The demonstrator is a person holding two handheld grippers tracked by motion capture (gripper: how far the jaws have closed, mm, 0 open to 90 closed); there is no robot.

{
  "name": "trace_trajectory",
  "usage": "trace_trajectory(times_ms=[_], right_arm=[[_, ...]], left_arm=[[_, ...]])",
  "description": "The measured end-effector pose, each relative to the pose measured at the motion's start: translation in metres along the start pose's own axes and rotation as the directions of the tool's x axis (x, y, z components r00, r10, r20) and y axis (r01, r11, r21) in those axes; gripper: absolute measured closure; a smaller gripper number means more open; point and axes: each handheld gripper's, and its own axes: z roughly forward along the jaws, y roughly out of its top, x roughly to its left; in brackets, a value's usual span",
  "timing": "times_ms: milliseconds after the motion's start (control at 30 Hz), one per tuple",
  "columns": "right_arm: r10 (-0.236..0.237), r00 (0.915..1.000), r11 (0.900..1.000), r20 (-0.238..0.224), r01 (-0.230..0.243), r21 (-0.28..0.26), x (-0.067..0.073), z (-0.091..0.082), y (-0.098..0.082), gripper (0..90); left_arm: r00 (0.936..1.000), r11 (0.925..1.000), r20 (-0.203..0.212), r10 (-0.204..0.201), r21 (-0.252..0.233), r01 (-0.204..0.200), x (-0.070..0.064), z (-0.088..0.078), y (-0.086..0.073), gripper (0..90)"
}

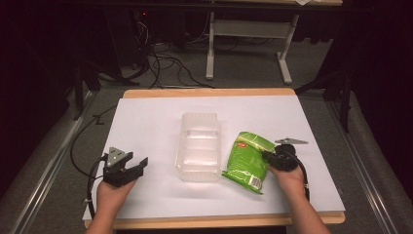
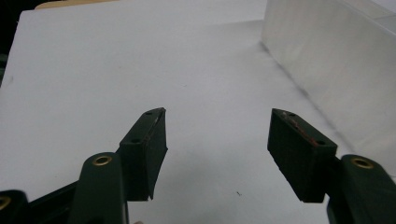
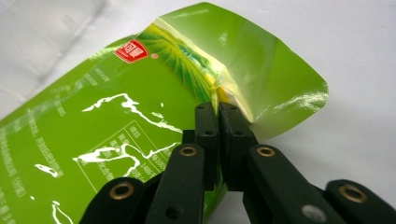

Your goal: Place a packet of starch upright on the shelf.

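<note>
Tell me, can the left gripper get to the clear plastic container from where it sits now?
Probably yes. The left gripper rests open on the white sheet, and only bare sheet lies between it and the clear plastic container. The right gripper is on the container's far side, shut on the green bag.

- High view: fixed above the near edge of the tabletop (image 1: 146, 112), facing forward and down; far enough off to take in the whole white surface, both forearms, plus floor and desk legs beyond.
- Left gripper view: mounted on the left tool (image 2: 217, 140), very low and close to the surface, looking along its two spread jaws; side wall of the clear plastic tray (image 2: 327, 60) at upper right.
- Right gripper view: mounted on the right tool (image 3: 218, 116), nearer still, looking along its pressed-together jaws at the green packet (image 3: 116, 126).
- Shared: tray (image 1: 198, 146) and packet (image 1: 246, 161) both seen from above too; white surface common to all three.
</note>
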Motion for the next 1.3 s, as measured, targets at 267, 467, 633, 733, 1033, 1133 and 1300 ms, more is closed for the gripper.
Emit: trace_trajectory(times_ms=[267,467,633,733,1033,1133,1300], right_arm=[[0.001,0.9999,0.988,-0.013,-0.003,-0.153,-0.001,-0.02,0.013,89.3],[0.002,0.9994,0.953,0.035,0.009,-0.303,-0.007,-0.051,0.025,89.4],[-0.031,0.9965,0.917,0.078,0.06,-0.394,-0.002,-0.071,0.038,89.4],[-0.035,0.9955,0.901,0.089,0.069,-0.428,-0.001,-0.077,0.044,89.4],[-0.017,0.9933,0.861,0.114,0.073,-0.504,-0.001,-0.09,0.05,89.4],[-0.045,0.9911,0.872,0.125,0.1,-0.48,0.004,-0.086,0.039,89.2],[-0.06,0.9899,0.872,0.128,0.115,-0.476,0.008,-0.094,0.021,88.6]], left_arm=[[1.0,1.0,-0.004,0.001,0.001,-0.001,0.001,0.0,0.0,38.0],[1.0,0.9999,-0.006,0.0,-0.013,0.0,0.001,-0.002,0.0,38.2],[1.0,0.9997,-0.002,0.005,-0.025,-0.005,0.0,-0.002,0.0,38.2],[1.0,0.9994,0.0,0.005,-0.034,-0.005,0.0,-0.002,0.001,38.2],[0.9998,0.9995,0.007,0.018,-0.027,-0.018,-0.001,0.0,0.001,38.2],[0.9997,0.9994,0.008,0.021,-0.028,-0.021,-0.002,-0.001,0.001,38.2],[0.9996,0.9993,0.011,0.024,-0.029,-0.024,-0.003,-0.002,0.001,38.2]])
